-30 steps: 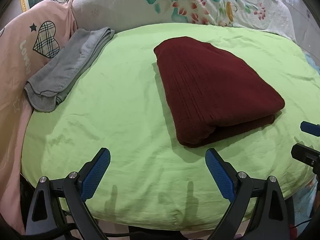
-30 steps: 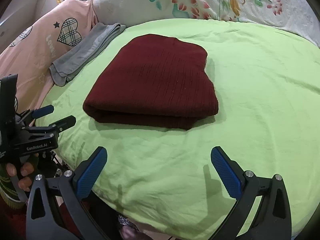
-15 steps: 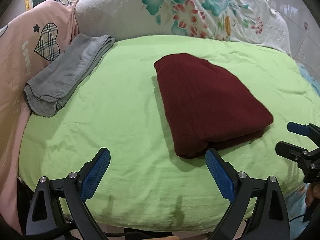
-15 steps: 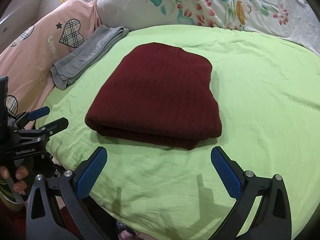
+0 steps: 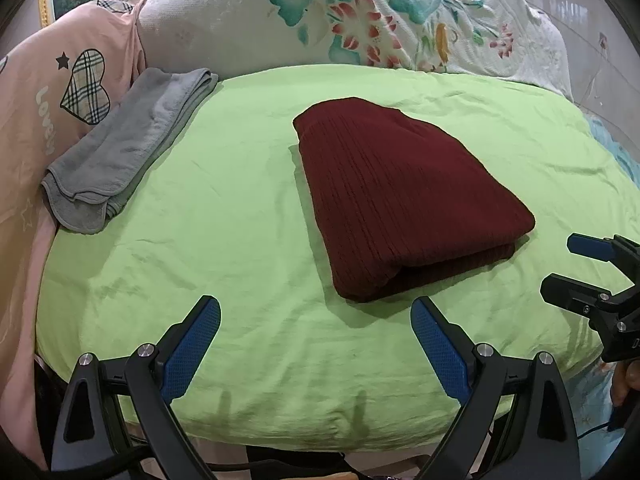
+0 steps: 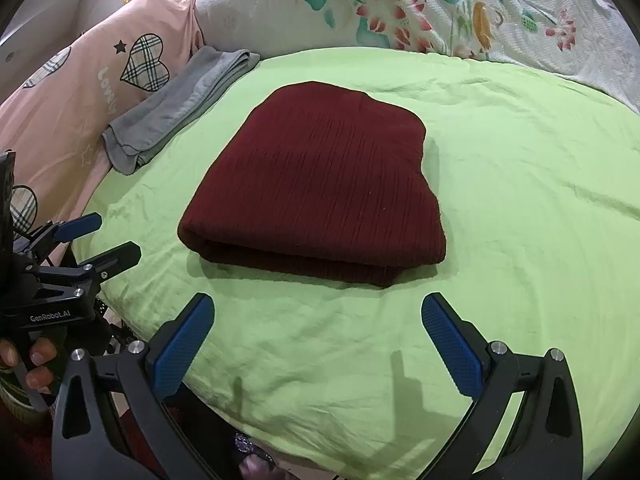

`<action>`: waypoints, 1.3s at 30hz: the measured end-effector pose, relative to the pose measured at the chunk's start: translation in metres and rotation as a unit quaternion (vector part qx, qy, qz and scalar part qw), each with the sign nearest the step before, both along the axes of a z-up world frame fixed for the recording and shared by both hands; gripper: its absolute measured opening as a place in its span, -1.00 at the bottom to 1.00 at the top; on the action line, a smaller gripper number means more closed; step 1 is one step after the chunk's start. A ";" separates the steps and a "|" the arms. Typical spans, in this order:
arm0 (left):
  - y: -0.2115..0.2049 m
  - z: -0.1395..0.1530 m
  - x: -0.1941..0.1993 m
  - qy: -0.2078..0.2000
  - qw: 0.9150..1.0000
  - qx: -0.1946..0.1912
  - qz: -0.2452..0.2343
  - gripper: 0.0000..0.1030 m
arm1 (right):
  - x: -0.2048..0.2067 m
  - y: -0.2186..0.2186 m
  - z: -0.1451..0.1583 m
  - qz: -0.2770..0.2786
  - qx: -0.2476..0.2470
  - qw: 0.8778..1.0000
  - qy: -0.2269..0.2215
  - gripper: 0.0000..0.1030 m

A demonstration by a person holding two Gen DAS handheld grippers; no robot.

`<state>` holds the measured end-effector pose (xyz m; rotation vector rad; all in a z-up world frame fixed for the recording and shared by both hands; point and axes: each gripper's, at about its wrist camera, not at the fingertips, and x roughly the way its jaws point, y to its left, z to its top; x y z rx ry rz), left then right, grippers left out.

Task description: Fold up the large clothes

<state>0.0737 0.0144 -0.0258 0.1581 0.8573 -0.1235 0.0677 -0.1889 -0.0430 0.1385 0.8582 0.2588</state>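
Observation:
A dark red knitted garment [image 5: 400, 196] lies folded into a thick rectangle on the green sheet [image 5: 224, 216]; it also shows in the right wrist view [image 6: 320, 184]. My left gripper [image 5: 316, 320] is open and empty, held back over the near edge of the bed, to the garment's left front. My right gripper [image 6: 318, 318] is open and empty, just in front of the garment's folded edge. Each gripper shows in the other's view: the right one at the right edge [image 5: 560, 266], the left one at the left edge [image 6: 100, 236].
A folded grey garment [image 5: 120, 156] lies at the sheet's far left edge, also in the right wrist view [image 6: 176, 108]. A pink cover with plaid hearts [image 5: 52, 92] lies left. A floral pillow [image 5: 360, 20] lies along the back.
Both grippers have drawn back and up from the bed, so the red garment looks smaller and farther. Both stay open. The garment has not moved.

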 end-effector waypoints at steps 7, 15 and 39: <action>-0.001 0.000 -0.001 0.001 1.000 0.000 -0.004 0.87 | -0.002 -0.001 0.001 -0.007 0.004 1.000 -0.003 1.00; -0.003 -0.001 -0.001 0.002 1.000 0.000 -0.008 0.87 | -0.004 0.000 0.001 -0.002 0.003 1.000 -0.003 1.00; -0.002 -0.001 0.001 0.003 1.000 -0.003 -0.012 0.87 | -0.001 -0.001 0.000 -0.001 0.002 1.000 -0.001 1.00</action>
